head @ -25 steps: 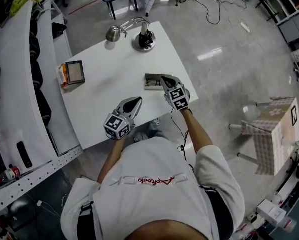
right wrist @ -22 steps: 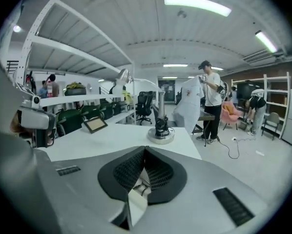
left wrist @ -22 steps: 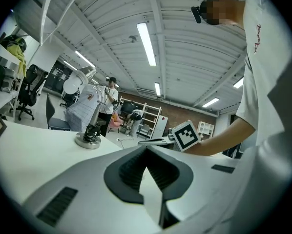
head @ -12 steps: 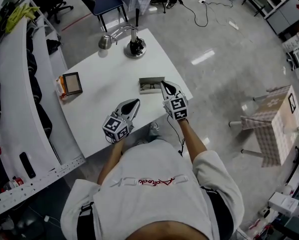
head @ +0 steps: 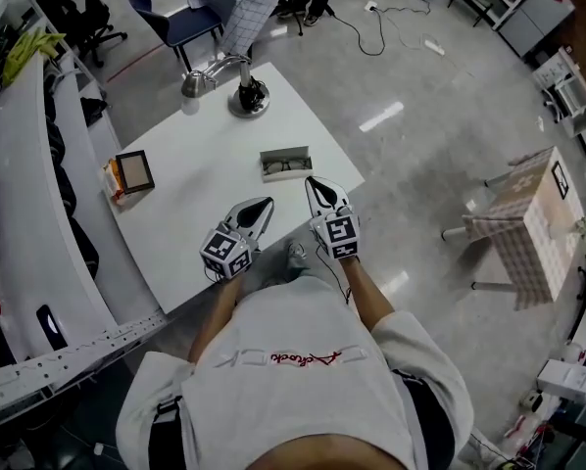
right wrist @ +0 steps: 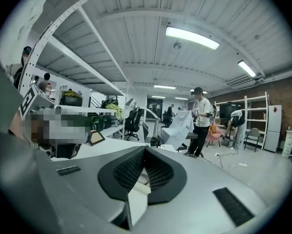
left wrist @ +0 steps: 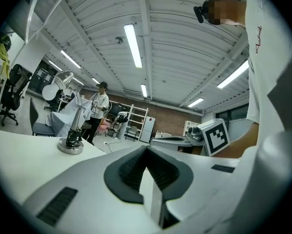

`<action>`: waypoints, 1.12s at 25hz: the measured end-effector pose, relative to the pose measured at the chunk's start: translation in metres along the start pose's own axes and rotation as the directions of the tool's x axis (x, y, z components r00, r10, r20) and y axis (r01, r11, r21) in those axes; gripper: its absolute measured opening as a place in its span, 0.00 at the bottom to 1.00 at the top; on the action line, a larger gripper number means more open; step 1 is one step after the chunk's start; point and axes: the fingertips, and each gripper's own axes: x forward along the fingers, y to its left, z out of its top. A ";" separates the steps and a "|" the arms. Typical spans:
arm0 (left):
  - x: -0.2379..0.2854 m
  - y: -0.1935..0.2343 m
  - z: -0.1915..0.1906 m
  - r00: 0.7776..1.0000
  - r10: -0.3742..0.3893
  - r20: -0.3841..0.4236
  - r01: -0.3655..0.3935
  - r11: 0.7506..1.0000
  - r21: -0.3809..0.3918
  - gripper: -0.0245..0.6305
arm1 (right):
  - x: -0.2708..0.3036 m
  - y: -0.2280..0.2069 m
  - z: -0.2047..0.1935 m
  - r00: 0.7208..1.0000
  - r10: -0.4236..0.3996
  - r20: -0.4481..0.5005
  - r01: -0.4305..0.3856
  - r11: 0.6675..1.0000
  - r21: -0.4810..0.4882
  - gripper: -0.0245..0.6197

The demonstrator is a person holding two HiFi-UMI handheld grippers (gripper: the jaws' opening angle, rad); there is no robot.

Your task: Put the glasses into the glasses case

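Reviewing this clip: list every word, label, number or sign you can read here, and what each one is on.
No text here can be read for certain.
Red script print on the back of the white shirt: upside down in the head view, too blurred to read.
Red print on the shirt in the left gripper view: too small to read.
Marker cubes: black-and-white square patterns only, no letters or digits.
Glasses case: no label can be made out.

Right gripper (right wrist: pixel 145 151) jaws pressed together (desk lamp (right wrist: pixel 156 140) beyond).
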 end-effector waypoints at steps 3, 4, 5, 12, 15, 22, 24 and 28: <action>-0.006 -0.013 -0.003 1.000 -0.018 -0.007 0.018 1.000 0.004 0.06 | -0.021 0.003 0.011 0.999 -0.034 0.034 0.033 0.999 0.012 0.04; -0.009 -0.017 -0.004 1.000 -0.022 -0.009 0.022 1.000 0.005 0.06 | -0.029 0.004 0.015 0.998 -0.045 0.047 0.044 0.999 0.019 0.04; -0.012 -0.021 -0.006 1.000 -0.025 -0.010 0.025 1.000 0.006 0.06 | -0.036 0.006 0.018 0.997 -0.056 0.059 0.055 0.998 0.023 0.04; -0.029 -0.046 -0.014 0.999 -0.047 -0.010 0.047 0.999 0.016 0.06 | -0.077 0.025 0.021 0.990 -0.105 0.094 0.103 0.994 0.021 0.04; -0.036 -0.054 -0.020 0.998 -0.055 -0.014 0.056 0.998 0.019 0.06 | -0.091 0.033 0.016 0.989 -0.119 0.086 0.115 0.992 0.044 0.04; -0.043 -0.075 -0.026 0.996 -0.085 -0.018 0.085 0.996 0.030 0.06 | -0.117 0.048 0.008 0.987 -0.138 0.084 0.134 0.990 0.048 0.04; -0.042 -0.079 -0.026 0.995 -0.094 -0.017 0.095 0.995 0.034 0.06 | -0.122 0.050 0.007 0.986 -0.146 0.086 0.142 0.989 0.044 0.04; -0.042 -0.085 -0.024 0.994 -0.109 -0.017 0.109 0.993 0.042 0.06 | -0.127 0.052 0.006 0.985 -0.151 0.079 0.148 0.988 0.046 0.04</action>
